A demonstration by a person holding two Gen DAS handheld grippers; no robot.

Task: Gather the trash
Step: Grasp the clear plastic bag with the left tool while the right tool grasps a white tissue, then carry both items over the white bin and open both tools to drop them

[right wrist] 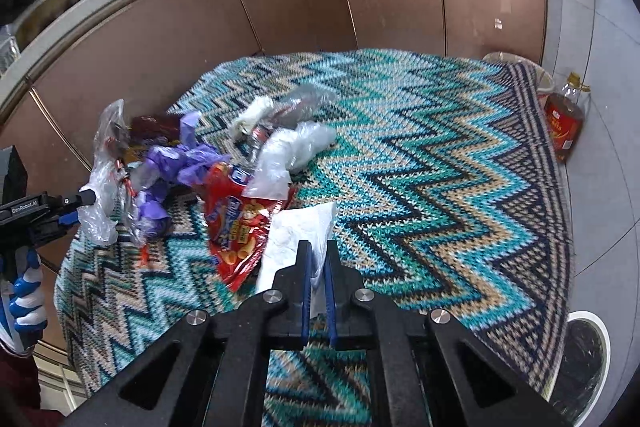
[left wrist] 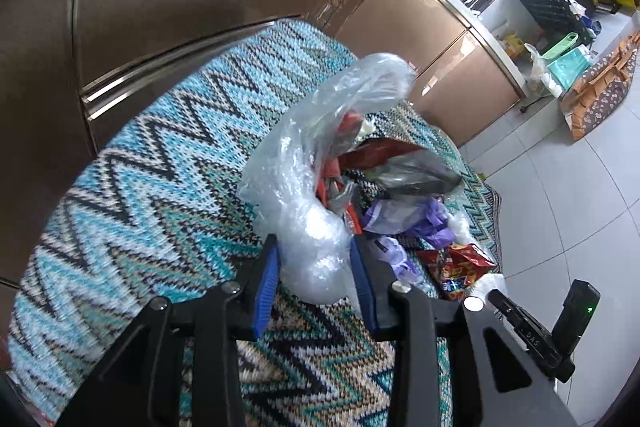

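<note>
My left gripper (left wrist: pixel 314 247) is shut on a clear plastic bag (left wrist: pixel 320 163) that holds red wrappers, lifted off the zigzag cloth; it also shows at the left of the right wrist view (right wrist: pixel 86 205). My right gripper (right wrist: pixel 317 255) is shut on a white tissue (right wrist: pixel 294 239) at the table's near middle. A pile of trash lies between them: a red snack packet (right wrist: pixel 236 223), purple plastic (right wrist: pixel 180 163), clear bags (right wrist: pixel 296 147) and a dark wrapper (left wrist: pixel 412 175).
The table wears a blue zigzag knit cloth (right wrist: pixel 420 167). Brown kitchen cabinets (right wrist: pixel 280 7) run behind it. A white-rimmed bin (right wrist: pixel 584 351) stands at the lower right on the floor. An oil bottle (right wrist: pixel 564 123) stands by the table's right edge.
</note>
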